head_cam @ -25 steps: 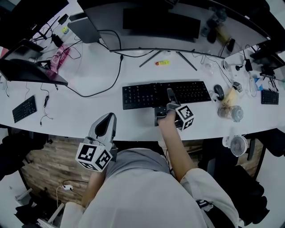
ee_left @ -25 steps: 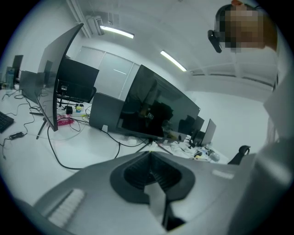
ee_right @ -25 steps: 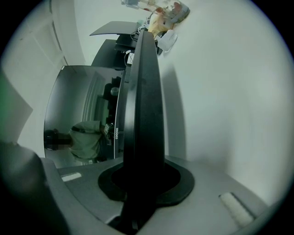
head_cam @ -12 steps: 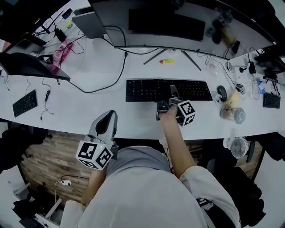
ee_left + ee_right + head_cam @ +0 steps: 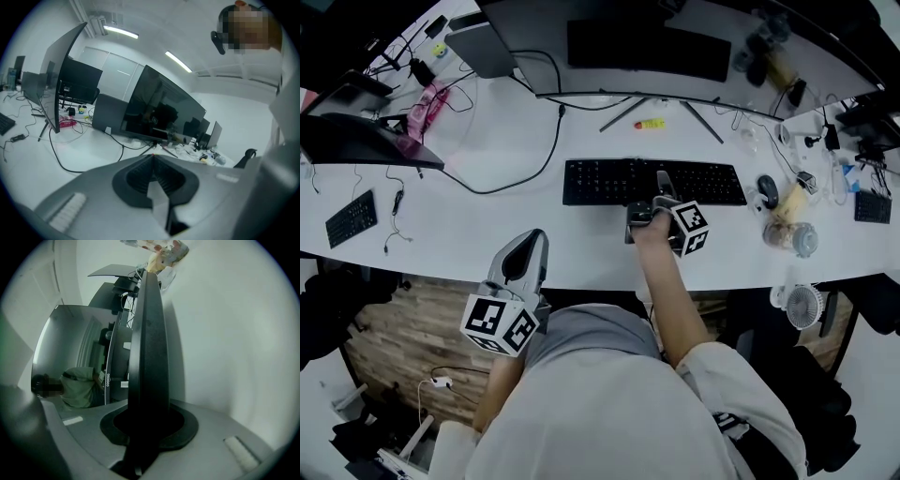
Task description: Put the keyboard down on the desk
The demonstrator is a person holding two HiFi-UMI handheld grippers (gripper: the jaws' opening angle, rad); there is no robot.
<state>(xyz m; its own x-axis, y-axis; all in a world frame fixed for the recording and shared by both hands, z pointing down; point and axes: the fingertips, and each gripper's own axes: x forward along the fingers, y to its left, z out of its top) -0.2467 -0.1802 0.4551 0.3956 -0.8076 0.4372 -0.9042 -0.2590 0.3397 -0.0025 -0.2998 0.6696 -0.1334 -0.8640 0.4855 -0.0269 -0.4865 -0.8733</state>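
A black keyboard lies lengthwise across the white desk, in front of the wide monitor. My right gripper is shut on the middle of its near edge. In the right gripper view the keyboard shows edge-on as a dark slab clamped in that gripper, with the white desktop close beside it. I cannot tell whether it rests fully on the desk. My left gripper hangs off the desk's near edge by my body. The left gripper view shows the left gripper shut and empty.
A mouse sits right of the keyboard, with a jar and clutter beyond it. A black cable loops across the desk at the left. A small keyboard lies far left, a yellow item lies under the monitor, and a fan stands below the desk edge.
The right gripper has sunk a little with the keyboard, which now lies straighter across the desk. The left gripper has stayed where it was.
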